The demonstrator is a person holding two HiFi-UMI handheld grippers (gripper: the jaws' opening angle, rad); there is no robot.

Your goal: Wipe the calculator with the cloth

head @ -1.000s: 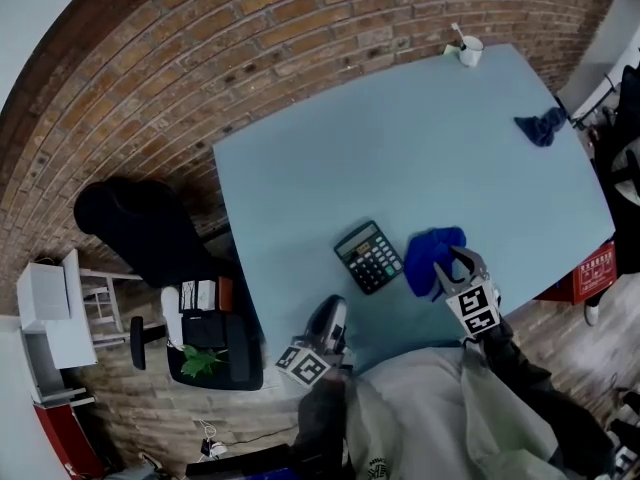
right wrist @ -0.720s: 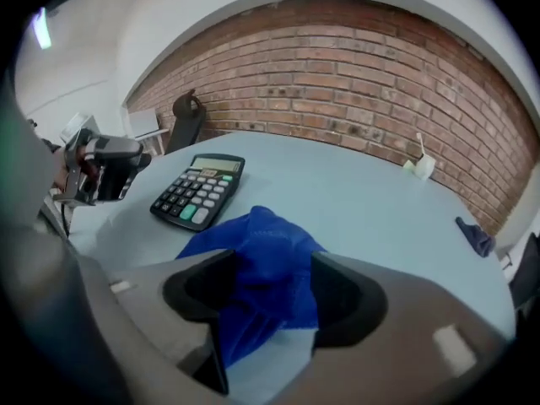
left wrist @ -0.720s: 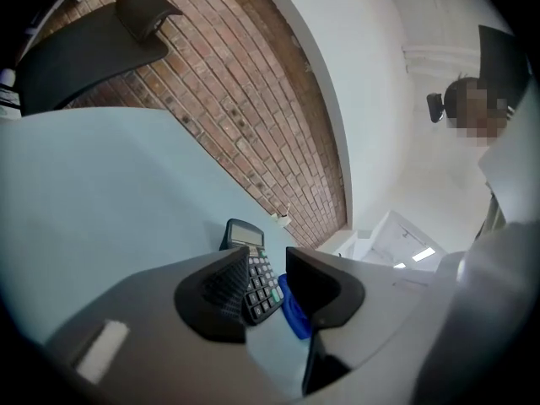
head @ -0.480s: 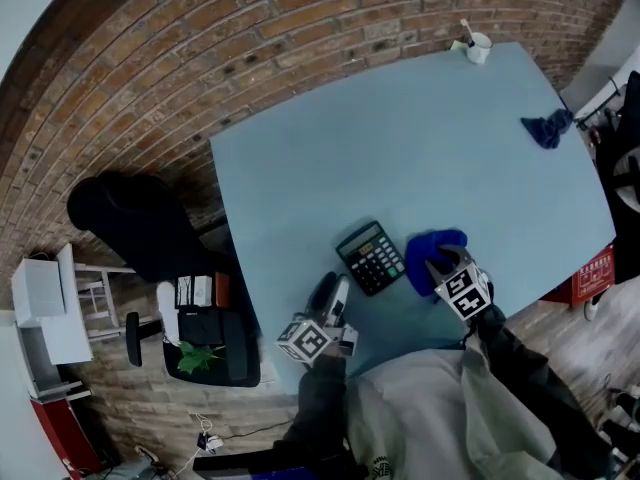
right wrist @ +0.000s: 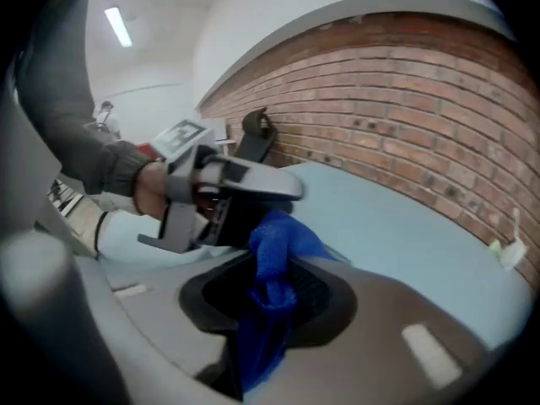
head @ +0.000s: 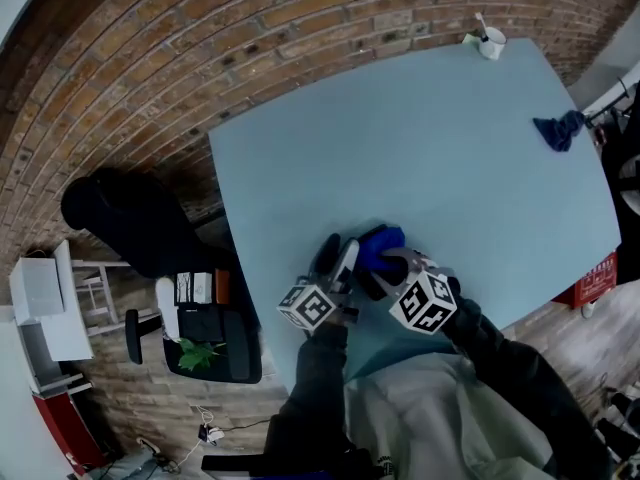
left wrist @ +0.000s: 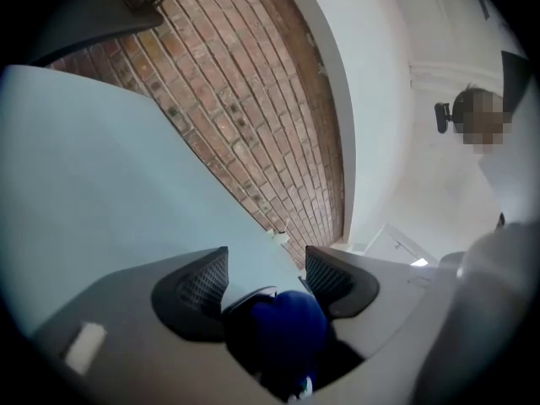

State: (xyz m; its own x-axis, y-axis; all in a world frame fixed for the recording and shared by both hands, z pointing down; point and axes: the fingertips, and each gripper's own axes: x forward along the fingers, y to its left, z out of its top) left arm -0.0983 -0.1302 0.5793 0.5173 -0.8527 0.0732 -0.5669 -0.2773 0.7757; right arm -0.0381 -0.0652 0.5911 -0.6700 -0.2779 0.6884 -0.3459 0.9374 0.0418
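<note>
The black calculator [head: 368, 285] lies near the front edge of the pale blue table [head: 450, 158], mostly covered by cloth and grippers. My right gripper [head: 396, 262] is shut on the blue cloth [head: 380, 246]; its jaws have just been closing, and the cloth is bunched between them [right wrist: 272, 260] and rests over the calculator. My left gripper [head: 338, 255] points level from the calculator's left side. Its jaws have just been opening and stand wide either side of the calculator's dark end [left wrist: 240, 332], with the cloth [left wrist: 285, 327] just behind. I see no pad pressing on the calculator.
A white cup [head: 489, 43] with a stick in it stands at the table's far corner. A second blue cloth [head: 558, 129] lies at the right edge. A black chair [head: 125, 223], a black bag [head: 205, 338] and a white shelf [head: 40, 308] stand on the floor to the left.
The right gripper has carried the blue cloth left from its spot beside the calculator onto it. The left gripper has moved forward up to the calculator and opened its jaws.
</note>
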